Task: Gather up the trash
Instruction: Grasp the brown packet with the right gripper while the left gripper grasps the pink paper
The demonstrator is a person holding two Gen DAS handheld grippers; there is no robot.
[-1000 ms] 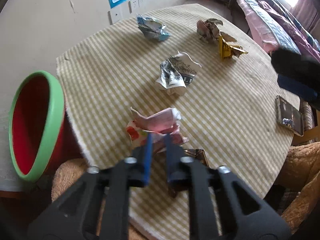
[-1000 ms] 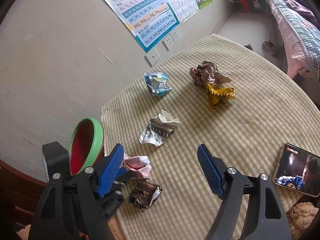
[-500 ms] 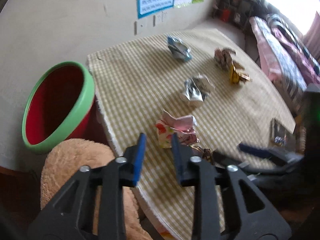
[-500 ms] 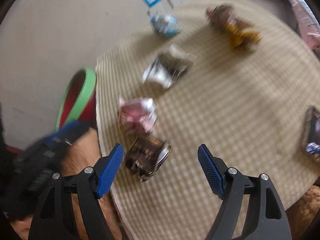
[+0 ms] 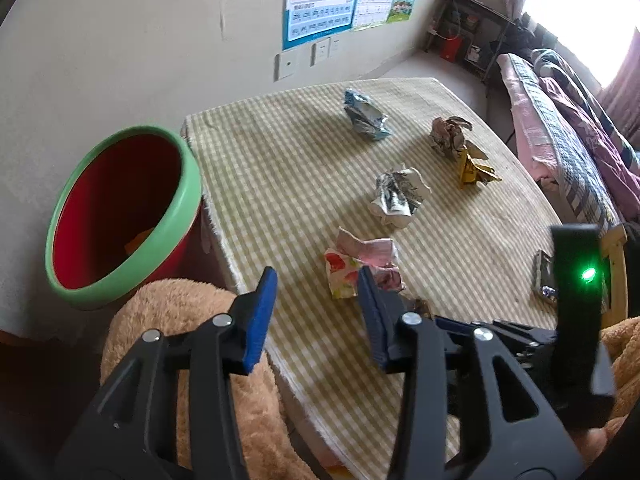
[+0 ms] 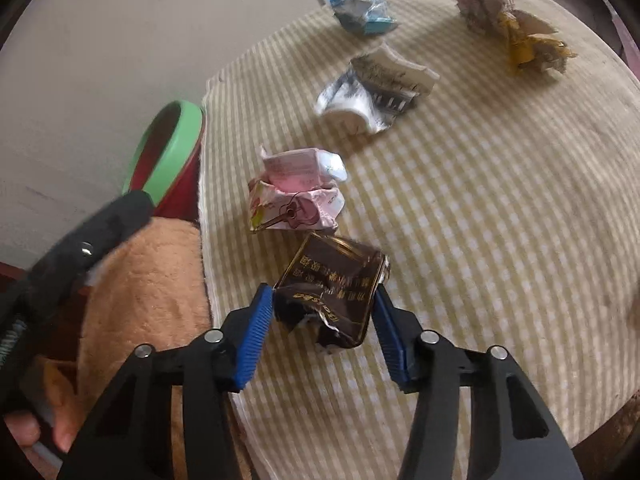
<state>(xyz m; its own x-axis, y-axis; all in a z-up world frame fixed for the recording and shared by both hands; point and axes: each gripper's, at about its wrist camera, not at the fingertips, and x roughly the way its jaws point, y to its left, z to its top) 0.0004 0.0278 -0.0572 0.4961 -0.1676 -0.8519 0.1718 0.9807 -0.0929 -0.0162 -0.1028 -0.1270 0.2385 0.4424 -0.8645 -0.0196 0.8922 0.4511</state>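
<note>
Between the right gripper [image 6: 323,307] pads, a brown wrapper [image 6: 334,292] bears gold script

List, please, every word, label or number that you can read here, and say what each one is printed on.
Nothing can be quoted with confidence.
Dark brown crumpled foil wrapper: gold Chinese characters, seen upside down, not legible.
Pink crumpled paper wrapper: fine print, too small.
Blue wall poster: rows of letters, too blurred.

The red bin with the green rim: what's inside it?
In the red bin, an orange scrap lies near the bottom. The near rim hides the rest of its floor, so more trash may be there.
</note>
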